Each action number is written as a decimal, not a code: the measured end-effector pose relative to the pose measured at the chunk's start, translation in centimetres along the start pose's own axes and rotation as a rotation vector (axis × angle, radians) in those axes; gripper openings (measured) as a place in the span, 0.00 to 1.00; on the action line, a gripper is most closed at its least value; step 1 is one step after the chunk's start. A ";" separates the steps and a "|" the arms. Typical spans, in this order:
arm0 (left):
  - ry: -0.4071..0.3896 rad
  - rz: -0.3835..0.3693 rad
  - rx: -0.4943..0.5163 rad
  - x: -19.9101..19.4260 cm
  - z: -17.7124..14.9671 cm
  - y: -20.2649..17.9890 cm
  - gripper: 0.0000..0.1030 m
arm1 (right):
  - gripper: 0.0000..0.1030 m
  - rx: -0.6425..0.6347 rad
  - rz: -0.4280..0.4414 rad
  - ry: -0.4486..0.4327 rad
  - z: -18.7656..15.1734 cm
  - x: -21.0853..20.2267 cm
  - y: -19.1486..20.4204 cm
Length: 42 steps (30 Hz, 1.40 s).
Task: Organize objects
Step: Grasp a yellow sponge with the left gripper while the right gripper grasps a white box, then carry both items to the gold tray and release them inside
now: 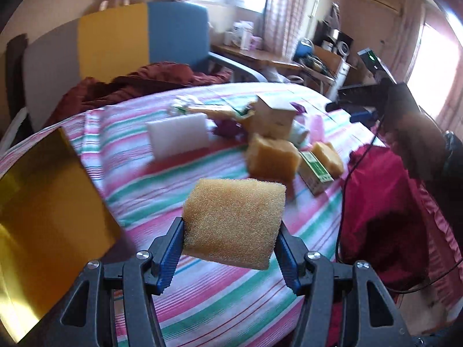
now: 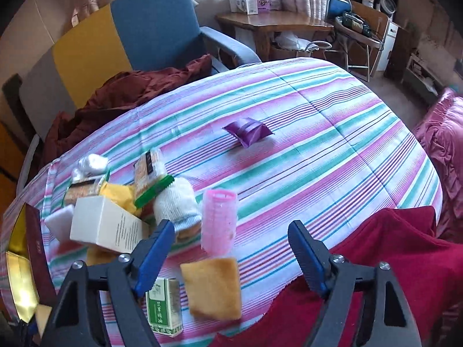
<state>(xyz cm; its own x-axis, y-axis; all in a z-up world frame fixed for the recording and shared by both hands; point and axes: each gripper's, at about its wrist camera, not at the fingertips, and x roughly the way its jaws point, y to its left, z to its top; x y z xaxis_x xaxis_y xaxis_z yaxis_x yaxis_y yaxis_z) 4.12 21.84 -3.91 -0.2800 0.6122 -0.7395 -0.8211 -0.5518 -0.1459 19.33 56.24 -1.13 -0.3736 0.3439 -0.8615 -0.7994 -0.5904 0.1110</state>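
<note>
In the left wrist view my left gripper [image 1: 231,248] is shut on a yellow sponge [image 1: 231,222], held up above the striped bed cover [image 1: 202,289]. Further back lie two more yellow sponges [image 1: 272,159] [image 1: 328,156], a green carton [image 1: 314,173], a white foam block [image 1: 178,138] and a cardboard box [image 1: 275,118]. In the right wrist view my right gripper [image 2: 231,257] is open, with its pads touching nothing. It hangs over a pink hair roller [image 2: 220,219] and a yellow sponge [image 2: 212,286]. The green carton [image 2: 163,303] lies by its left finger.
A gold box [image 1: 49,217] sits at the left, with its maroon lid [image 2: 34,260] beside it. A purple packet [image 2: 249,133] lies alone mid-cover. A white sock [image 2: 176,199] and a white box [image 2: 107,225] are in the pile. Red cloth [image 2: 376,274] covers the near right corner. A blue and yellow chair [image 2: 156,23] stands behind.
</note>
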 end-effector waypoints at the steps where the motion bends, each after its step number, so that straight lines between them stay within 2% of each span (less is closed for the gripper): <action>1: -0.007 0.008 -0.006 -0.4 -0.1 0.4 0.58 | 0.79 -0.011 0.017 -0.004 0.0 -0.3 0.4; 3: -0.021 0.022 -0.026 -1.1 -0.1 1.0 0.58 | 0.79 -0.038 0.073 -0.007 -0.3 -0.6 1.7; 6: -0.036 0.037 -0.052 -2.0 -0.2 1.9 0.58 | 0.82 -0.090 0.206 0.002 -0.5 -0.6 4.8; 8: -0.046 0.045 -0.071 -2.5 -0.2 2.3 0.58 | 1.00 -0.119 0.234 0.002 -0.6 -0.5 6.9; 10: -0.057 0.054 -0.087 -3.0 -0.3 2.7 0.58 | 1.00 -0.144 0.268 -0.012 -0.7 -0.5 9.1; 13: -0.073 0.067 -0.113 -3.8 -0.5 3.5 0.58 | 1.00 -0.179 0.249 -0.015 -0.7 0.1 11.8; 16: -0.092 0.085 -0.133 -4.7 -0.6 4.4 0.58 | 1.00 -0.216 0.185 -0.004 -0.9 1.3 13.6; 17: -0.097 0.091 -0.141 -5.0 -0.7 4.7 0.58 | 0.99 -0.229 0.160 0.004 -0.9 1.9 13.9; 18: -0.101 0.097 -0.150 -5.2 -0.8 5.0 0.58 | 0.93 -0.248 0.136 0.016 -1.0 2.5 14.4; 19: -0.106 0.103 -0.160 -5.4 -0.8 5.3 0.58 | 0.62 -0.272 0.117 0.026 -1.1 3.0 14.7; 20: -0.112 0.111 -0.172 -5.8 -1.0 5.7 0.58 | 0.51 -0.287 0.102 0.035 -1.1 3.4 14.9; 23: -0.132 0.137 -0.204 -6.9 -1.4 6.9 0.58 | 0.50 -0.286 0.113 0.009 -1.2 2.2 14.7; 27: -0.159 0.198 -0.250 -8.6 -2.0 9.0 0.58 | 0.50 -0.305 0.106 -0.110 -0.8 -2.2 14.9; 31: -0.175 0.279 -0.318 -10.4 -3.4 11.3 0.58 | 0.50 -0.328 0.206 -0.189 -0.9 -6.6 16.8; 36: -0.170 0.410 -0.408 -12.4 -5.6 15.1 0.59 | 0.50 -0.440 0.396 -0.213 -3.0 -9.6 23.7; 39: -0.140 0.476 -0.450 -12.7 -7.3 17.2 0.61 | 0.50 -0.520 0.489 -0.160 -4.5 -9.5 29.4; 42: -0.099 0.505 -0.498 -12.5 -8.8 19.0 0.67 | 0.50 -0.626 0.555 -0.085 -6.6 -8.7 35.9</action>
<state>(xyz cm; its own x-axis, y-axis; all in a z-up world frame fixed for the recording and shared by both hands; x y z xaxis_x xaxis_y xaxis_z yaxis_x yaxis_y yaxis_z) -3.64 -1.30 -3.23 -0.6294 0.2493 -0.7360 -0.2616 -0.9598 -0.1014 -3.06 27.26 7.08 -0.6899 -0.0766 -0.7198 -0.0898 -0.9776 0.1901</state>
